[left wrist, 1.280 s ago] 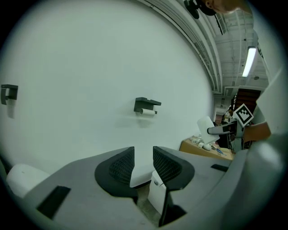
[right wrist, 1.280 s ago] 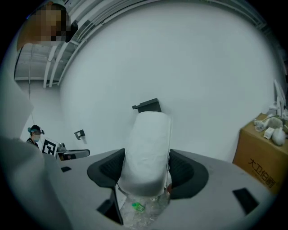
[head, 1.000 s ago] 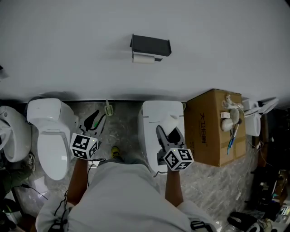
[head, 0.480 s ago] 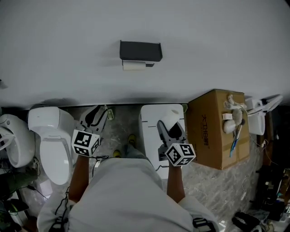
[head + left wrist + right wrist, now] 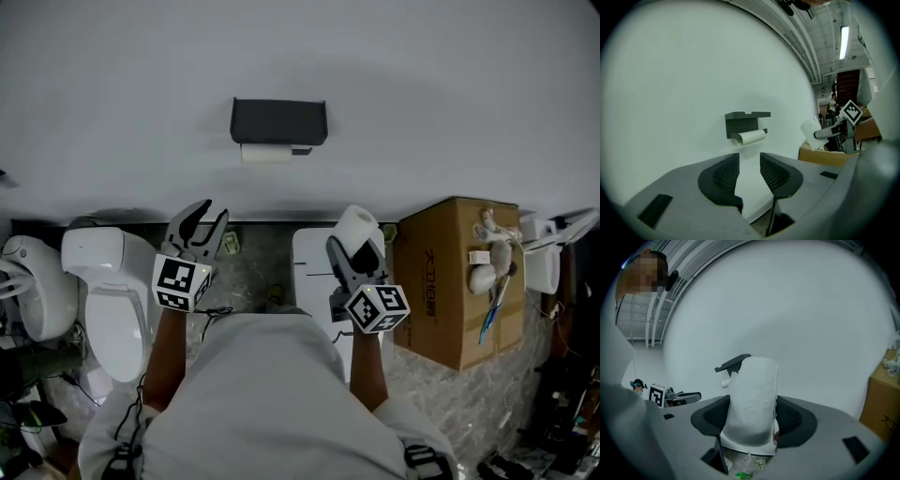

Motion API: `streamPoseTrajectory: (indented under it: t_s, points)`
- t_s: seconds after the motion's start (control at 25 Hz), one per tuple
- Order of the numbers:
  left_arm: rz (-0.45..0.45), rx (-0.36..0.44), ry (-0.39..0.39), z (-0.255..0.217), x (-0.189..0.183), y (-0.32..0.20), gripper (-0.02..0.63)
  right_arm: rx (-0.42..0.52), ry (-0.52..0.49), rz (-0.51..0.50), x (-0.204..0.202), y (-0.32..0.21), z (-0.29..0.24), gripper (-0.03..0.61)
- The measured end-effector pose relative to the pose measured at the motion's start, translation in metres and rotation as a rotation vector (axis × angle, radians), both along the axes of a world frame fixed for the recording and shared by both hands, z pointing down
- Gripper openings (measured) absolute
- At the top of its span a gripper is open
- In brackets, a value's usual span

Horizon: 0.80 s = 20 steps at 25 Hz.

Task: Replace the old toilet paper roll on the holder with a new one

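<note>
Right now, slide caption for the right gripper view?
Right tongs clamp a new toilet paper roll, with the wall holder showing beyond it.

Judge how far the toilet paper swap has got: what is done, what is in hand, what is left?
Done: the new roll is picked up, and the right gripper is shut on it. In hand: both grippers face the holder on the wall, the left gripper open and empty. Left: the thin old roll still sits on the holder; it must come off and the new roll go on.
</note>
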<state>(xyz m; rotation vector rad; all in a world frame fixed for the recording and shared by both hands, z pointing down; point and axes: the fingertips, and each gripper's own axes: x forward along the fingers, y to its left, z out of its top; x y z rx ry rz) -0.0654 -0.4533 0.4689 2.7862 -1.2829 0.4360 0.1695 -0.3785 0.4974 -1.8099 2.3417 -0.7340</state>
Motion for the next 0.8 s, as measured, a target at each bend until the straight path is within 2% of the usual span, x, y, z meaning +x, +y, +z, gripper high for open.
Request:
streamPoseTrajectory:
  t_s: [0.24,0.48,0.8]
  points:
    - [0.026,0.080,-0.111,-0.010,0.023,-0.021,0.147,0.004,-0.033,-0.028,0.010,-0.016,0.005,0.303]
    - [0.076,0.265,-0.420,-0.020,0.051,-0.040,0.163,0.005,-0.039,-0.048,0.020,-0.022,0.009,0.304]
    - [0.161,0.342,-0.643,-0.012,0.087,-0.062,0.227,-0.009,-0.070,-0.012,0.045,-0.018,0.019,0.304]
